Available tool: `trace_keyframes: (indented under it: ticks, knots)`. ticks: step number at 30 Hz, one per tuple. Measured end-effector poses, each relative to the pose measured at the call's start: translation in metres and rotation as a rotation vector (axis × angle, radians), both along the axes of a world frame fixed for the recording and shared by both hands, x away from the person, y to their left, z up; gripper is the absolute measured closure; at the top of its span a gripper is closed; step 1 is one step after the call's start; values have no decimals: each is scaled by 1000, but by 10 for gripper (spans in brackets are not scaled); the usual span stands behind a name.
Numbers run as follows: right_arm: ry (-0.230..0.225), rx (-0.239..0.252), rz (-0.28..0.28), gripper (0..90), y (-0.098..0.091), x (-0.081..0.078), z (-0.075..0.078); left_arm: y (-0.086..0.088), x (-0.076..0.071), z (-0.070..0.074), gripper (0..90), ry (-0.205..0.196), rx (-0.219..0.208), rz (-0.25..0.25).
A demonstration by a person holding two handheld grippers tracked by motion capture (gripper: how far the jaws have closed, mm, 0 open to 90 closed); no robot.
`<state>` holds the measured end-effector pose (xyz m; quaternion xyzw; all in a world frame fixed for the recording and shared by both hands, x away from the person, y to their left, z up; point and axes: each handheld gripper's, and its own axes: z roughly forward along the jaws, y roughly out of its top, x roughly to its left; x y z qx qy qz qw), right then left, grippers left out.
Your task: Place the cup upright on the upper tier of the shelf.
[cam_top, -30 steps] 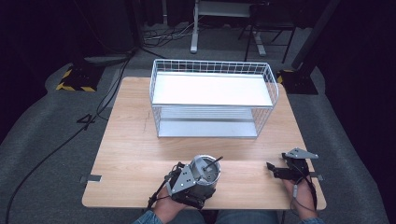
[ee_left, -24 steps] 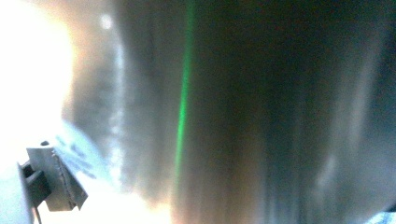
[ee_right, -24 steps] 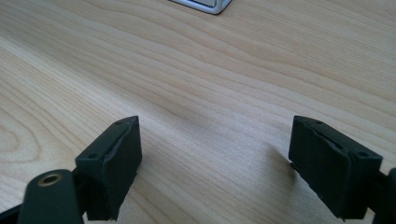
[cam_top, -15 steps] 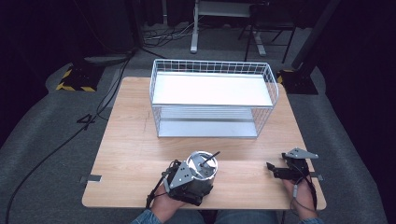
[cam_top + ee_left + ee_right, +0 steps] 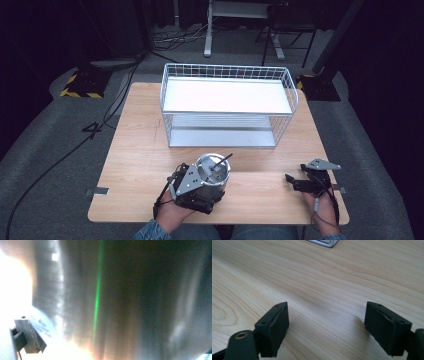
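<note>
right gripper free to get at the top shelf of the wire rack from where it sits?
Probably yes. The right gripper rests open on the table with nothing in it, and bare wood lies between it and the rack. The top shelf is open from above and holds nothing. The metal cup is off to its left.

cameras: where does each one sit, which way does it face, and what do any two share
High view: above the person's side, facing forward and down on the wooden table and wire basket; both hands, the left gripper and right gripper show.
Left gripper view: on the left gripper, pressed close to the metal cup, blurred.
Right gripper view: on the right gripper, facing bare tabletop between its spread black jaws.
Shared: the high and left gripper views both show the cup; high and right both show tabletop.
</note>
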<state>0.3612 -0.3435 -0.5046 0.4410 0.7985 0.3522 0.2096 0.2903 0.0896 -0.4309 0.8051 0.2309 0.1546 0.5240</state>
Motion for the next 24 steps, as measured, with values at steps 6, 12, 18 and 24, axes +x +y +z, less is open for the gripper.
trace_keyframes:
  ticks: [6,12,18,24]
  knots:
    - [8,7,0,208,-1,1,0,2,5,14,31,-8,9,-5]
    - [8,8,1,210,-1,1,0,5,12,31,31,14,-31,3]
    - [6,7,-2,211,-1,1,0,10,22,43,31,12,-34,30]
    - [4,5,-3,212,-1,0,0,14,32,60,31,-3,-48,38]
